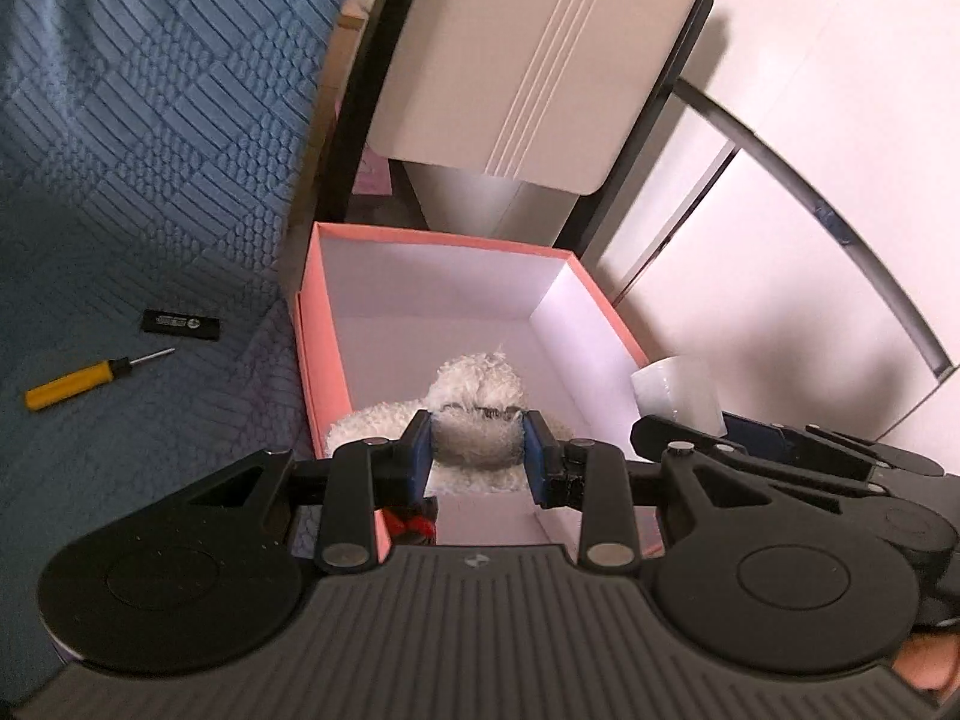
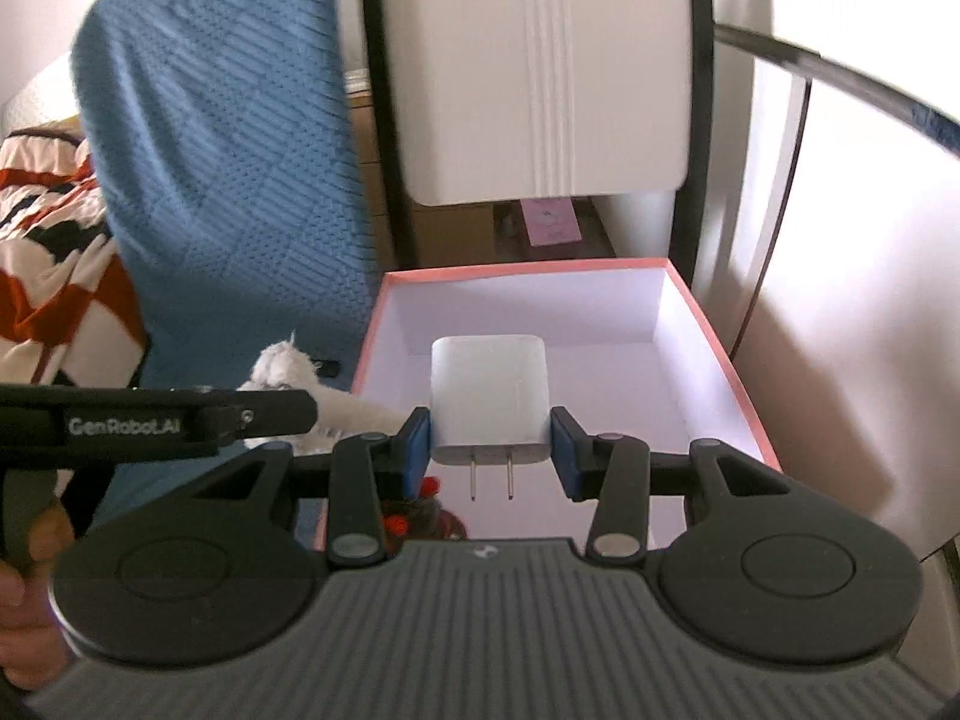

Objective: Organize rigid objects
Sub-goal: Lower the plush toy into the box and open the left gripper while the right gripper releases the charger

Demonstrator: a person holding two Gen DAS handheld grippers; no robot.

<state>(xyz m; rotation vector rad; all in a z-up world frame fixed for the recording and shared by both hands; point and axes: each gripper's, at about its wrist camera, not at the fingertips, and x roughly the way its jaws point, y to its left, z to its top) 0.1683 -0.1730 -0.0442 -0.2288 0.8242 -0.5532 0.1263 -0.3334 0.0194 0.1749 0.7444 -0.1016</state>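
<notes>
A pink box point(image 1: 318, 324) with a white inside stands open on the blue quilt; it also shows in the right wrist view point(image 2: 714, 336). My left gripper point(image 1: 478, 450) is shut on a white fluffy plush toy point(image 1: 474, 384) and holds it over the box's near end. My right gripper point(image 2: 491, 450) is shut on a white plug adapter point(image 2: 489, 396), prongs towards the camera, above the box; the adapter shows in the left wrist view point(image 1: 675, 390) at the box's right rim. A yellow screwdriver point(image 1: 78, 384) and a small black flat stick point(image 1: 182, 323) lie on the quilt left of the box.
A white chair with a black frame point(image 1: 534, 60) stands just behind the box. A white wall or cabinet point(image 1: 810, 150) is to the right. A patterned red and white cloth point(image 2: 42, 252) lies at the far left. Something red and dark point(image 2: 420, 516) lies by the box's near corner.
</notes>
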